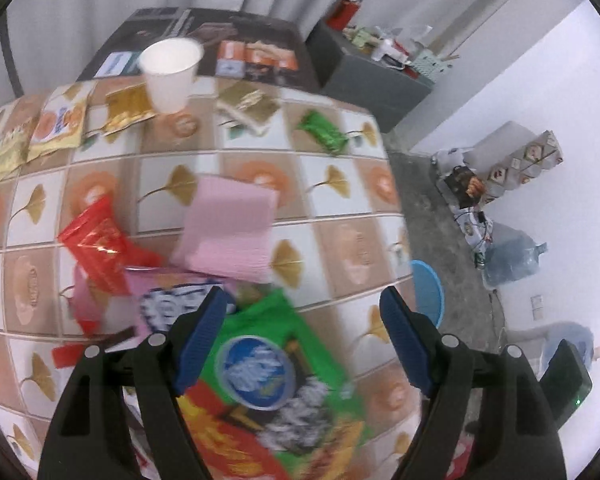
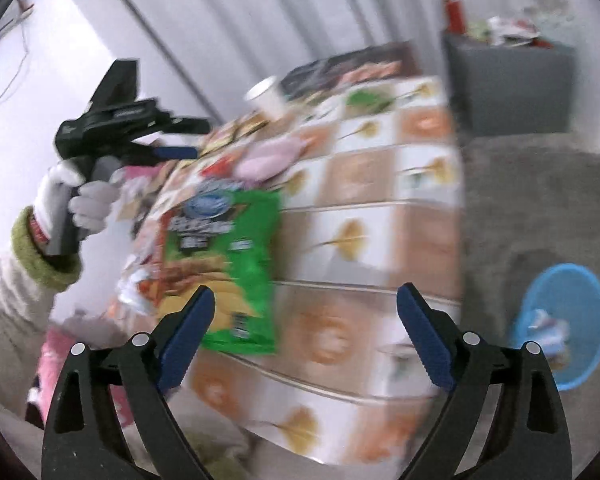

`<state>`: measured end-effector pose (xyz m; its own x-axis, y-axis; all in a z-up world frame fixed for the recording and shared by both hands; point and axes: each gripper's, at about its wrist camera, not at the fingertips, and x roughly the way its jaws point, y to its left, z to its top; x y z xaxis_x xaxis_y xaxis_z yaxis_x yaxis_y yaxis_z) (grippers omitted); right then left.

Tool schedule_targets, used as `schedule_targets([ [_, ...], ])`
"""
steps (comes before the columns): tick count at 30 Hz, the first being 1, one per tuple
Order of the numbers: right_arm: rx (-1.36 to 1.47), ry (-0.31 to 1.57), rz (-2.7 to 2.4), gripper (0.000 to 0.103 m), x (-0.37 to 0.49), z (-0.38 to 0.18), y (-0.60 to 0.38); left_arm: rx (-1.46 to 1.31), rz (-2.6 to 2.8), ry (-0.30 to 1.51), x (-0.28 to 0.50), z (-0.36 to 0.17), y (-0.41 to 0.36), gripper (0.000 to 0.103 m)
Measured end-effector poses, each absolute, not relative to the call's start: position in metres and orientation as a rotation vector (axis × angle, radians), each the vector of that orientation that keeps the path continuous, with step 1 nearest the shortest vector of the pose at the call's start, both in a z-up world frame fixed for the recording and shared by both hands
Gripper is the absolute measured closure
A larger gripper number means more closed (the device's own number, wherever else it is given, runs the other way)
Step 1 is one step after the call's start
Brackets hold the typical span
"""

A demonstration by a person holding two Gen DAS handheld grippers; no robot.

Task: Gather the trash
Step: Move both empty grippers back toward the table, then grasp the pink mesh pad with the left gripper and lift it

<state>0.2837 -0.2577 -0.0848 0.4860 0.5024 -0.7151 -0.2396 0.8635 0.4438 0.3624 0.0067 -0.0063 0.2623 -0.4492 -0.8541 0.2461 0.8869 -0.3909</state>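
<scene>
A green chip bag (image 1: 276, 376) lies on the patterned table (image 1: 340, 184) just under my open, empty left gripper (image 1: 304, 344). Around it lie a pink cloth (image 1: 232, 228), a red wrapper (image 1: 100, 244), a small green wrapper (image 1: 324, 132), gold wrappers (image 1: 128, 108) and a white paper cup (image 1: 172, 72). In the blurred right wrist view my right gripper (image 2: 306, 336) is open and empty over the table's near edge, with the green chip bag (image 2: 228, 256) to its left. A blue bin (image 2: 564, 320) stands on the floor at the right and holds some trash.
The left hand-held gripper (image 2: 116, 132), in a white glove, hovers over the table's left side. A grey cabinet (image 1: 364, 68) with clutter stands behind the table. A water jug (image 1: 512, 260) and boxes sit by the white wall. The blue bin (image 1: 428, 292) sits by the table's right edge.
</scene>
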Motion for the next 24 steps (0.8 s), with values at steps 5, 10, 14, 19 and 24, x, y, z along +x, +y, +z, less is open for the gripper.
schedule_targets([
  [5,0.346,1.071,0.532,0.015,0.314,-0.111,-0.206,-0.136,-0.462,1.255,0.384,-0.034,0.014,0.024],
  [10,0.429,1.16,0.572,0.015,0.334,-0.13,-0.194,-0.077,-0.448,1.283,0.41,-0.053,0.006,0.023],
  [14,0.537,1.218,0.611,0.015,0.342,-0.142,-0.198,-0.062,-0.418,1.301,0.43,-0.066,0.001,0.022],
  [19,0.651,1.266,0.64,0.015,0.352,-0.157,-0.207,-0.045,-0.39,1.327,0.447,-0.082,-0.002,0.021],
  [24,0.691,1.29,0.657,0.015,0.357,-0.165,-0.206,-0.024,-0.383,1.353,0.453,-0.093,-0.005,0.021],
])
